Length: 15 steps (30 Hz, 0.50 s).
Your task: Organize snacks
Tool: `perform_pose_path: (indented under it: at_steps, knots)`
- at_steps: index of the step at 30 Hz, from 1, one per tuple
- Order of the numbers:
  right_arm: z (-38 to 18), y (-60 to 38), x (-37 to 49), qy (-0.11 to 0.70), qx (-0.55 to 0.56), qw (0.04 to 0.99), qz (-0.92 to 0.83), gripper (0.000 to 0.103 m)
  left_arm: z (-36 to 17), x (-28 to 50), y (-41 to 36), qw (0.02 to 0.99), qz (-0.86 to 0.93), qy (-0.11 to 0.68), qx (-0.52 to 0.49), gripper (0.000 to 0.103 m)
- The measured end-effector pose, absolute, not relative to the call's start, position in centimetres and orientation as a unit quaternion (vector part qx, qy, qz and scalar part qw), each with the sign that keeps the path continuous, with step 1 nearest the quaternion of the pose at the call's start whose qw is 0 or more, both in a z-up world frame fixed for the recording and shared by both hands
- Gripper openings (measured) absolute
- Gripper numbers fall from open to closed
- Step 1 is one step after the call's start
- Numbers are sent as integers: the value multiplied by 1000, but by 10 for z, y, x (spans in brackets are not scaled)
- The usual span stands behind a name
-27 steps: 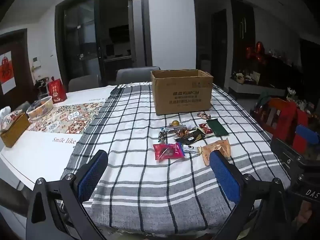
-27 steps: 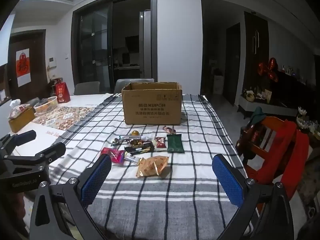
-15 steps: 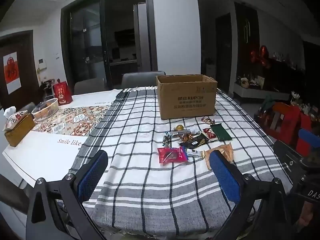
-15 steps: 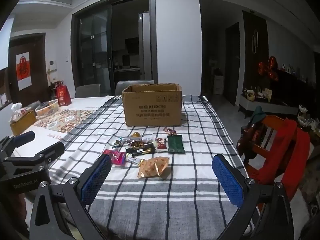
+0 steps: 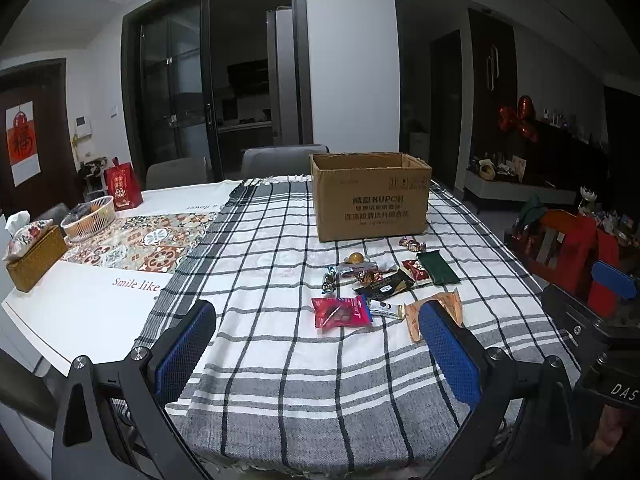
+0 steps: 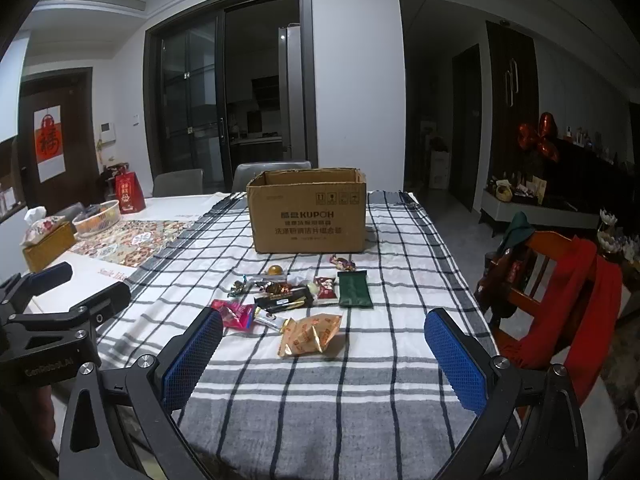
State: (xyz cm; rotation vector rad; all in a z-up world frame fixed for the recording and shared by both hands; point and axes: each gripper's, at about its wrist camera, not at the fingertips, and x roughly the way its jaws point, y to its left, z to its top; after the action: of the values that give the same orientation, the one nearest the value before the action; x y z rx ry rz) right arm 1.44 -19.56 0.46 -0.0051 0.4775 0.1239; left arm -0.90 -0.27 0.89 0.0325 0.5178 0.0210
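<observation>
Start of the task: the left gripper (image 5: 316,344) and right gripper (image 6: 324,354) both hover over the near edge of the checked cloth (image 6: 320,400) with jaws spread fully wide and nothing between the pads. All the snacks (image 6: 296,300) lie loose in a cluster just ahead of both tools, the orange packet (image 6: 310,334) nearest. The open cardboard box (image 6: 308,216) stands beyond them; its inside is hidden, and judging by this, the sorting is all still to do.
</observation>
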Motion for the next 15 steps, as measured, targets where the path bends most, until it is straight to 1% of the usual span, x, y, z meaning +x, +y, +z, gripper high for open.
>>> perform_pose_path:
  at_steps: [15]
  knots:
    - [5, -195, 14, 235, -3, 970, 63, 102, 9, -9, -2, 967, 9, 255, 15, 103]
